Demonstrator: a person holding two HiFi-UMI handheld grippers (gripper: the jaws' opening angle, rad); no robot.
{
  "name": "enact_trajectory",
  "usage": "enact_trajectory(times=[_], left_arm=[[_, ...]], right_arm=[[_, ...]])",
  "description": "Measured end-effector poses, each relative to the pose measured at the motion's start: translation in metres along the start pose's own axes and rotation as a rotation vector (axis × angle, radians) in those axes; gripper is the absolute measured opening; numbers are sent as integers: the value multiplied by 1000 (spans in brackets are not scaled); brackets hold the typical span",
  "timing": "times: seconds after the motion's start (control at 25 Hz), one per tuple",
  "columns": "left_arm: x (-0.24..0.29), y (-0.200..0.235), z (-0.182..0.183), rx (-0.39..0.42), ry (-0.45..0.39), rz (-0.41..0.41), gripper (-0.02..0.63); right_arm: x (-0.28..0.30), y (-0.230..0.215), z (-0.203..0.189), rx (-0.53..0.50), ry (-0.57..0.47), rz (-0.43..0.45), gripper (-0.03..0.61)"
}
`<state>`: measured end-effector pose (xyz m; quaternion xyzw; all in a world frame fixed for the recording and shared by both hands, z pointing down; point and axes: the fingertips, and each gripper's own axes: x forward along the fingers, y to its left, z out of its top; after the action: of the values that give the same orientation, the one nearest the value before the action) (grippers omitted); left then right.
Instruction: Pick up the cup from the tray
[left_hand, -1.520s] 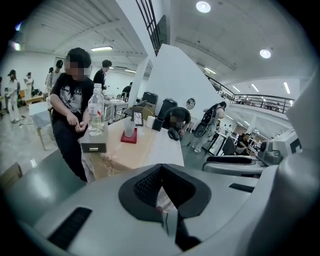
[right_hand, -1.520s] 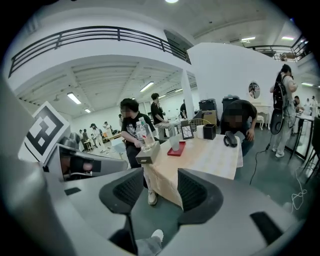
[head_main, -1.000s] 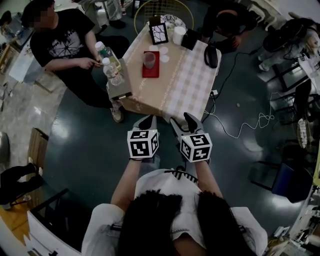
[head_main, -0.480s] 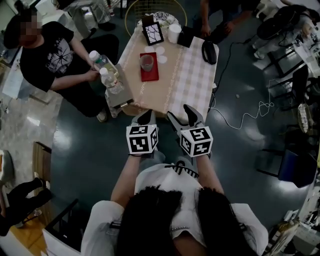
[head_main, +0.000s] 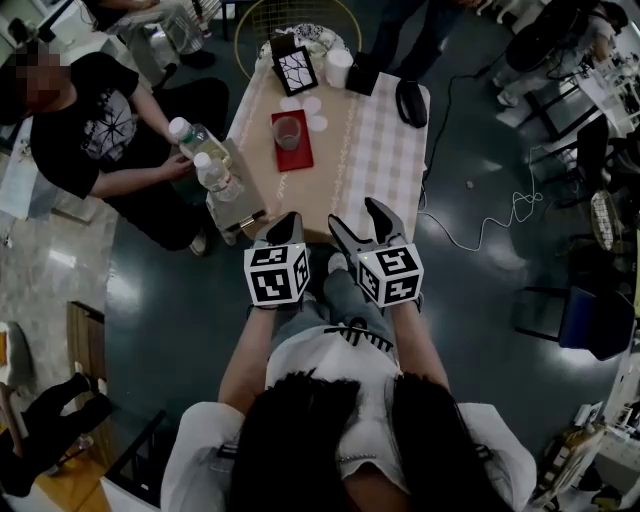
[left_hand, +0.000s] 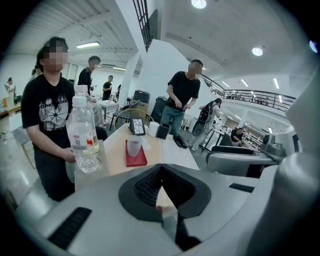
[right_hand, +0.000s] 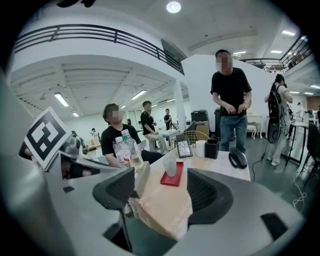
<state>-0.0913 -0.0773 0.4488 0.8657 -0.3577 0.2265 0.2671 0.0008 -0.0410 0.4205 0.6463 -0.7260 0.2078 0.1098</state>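
Note:
A translucent cup (head_main: 287, 131) stands upright on a small red tray (head_main: 292, 150) on the far half of a checked table (head_main: 370, 170). Both grippers are held short of the table's near edge, well away from the cup. My left gripper (head_main: 290, 226) is shut with nothing in it; in its own view the cup (left_hand: 133, 146) and tray (left_hand: 136, 158) lie ahead, beyond the jaw tips (left_hand: 161, 170). My right gripper (head_main: 355, 220) is open and empty, and its jaws have just been opening. Its view shows the cup (right_hand: 170, 167) on the tray (right_hand: 173, 177) straight ahead of the gripper (right_hand: 162, 192).
A seated person at the left holds two water bottles (head_main: 205, 165) over a grey box (head_main: 236, 190) at the table's left edge. At the far end stand a picture frame (head_main: 296, 68), a white cup (head_main: 339, 68), a black box (head_main: 362, 76) and a black object (head_main: 410, 102). A cable (head_main: 480, 225) trails on the floor.
Both grippers have come closer to the table's near edge. The right jaws stand wider apart than before. The seated person's bottles have shifted a little.

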Motion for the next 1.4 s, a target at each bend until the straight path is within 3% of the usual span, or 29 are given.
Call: enact_trajectory(times=[0.36,0.48,0.76,1.24,1.4], left_arm=[[26,14,19,-4,-9,32,6],[38,18,29,-10,-11,47,6],[75,34,43,-41,17,102,6],[126,82,47,-142,54,243,6],[146,89,40,-189,86,249,6]], right_arm=[[38,-15,16,-22,-22,29,321],[53,-25,25,-25,-42,38,358],[100,-47,33,-29,-12,87,365],[188,-53,33,-134,47,222,402],[213,-53,28,-138,60,273,423]])
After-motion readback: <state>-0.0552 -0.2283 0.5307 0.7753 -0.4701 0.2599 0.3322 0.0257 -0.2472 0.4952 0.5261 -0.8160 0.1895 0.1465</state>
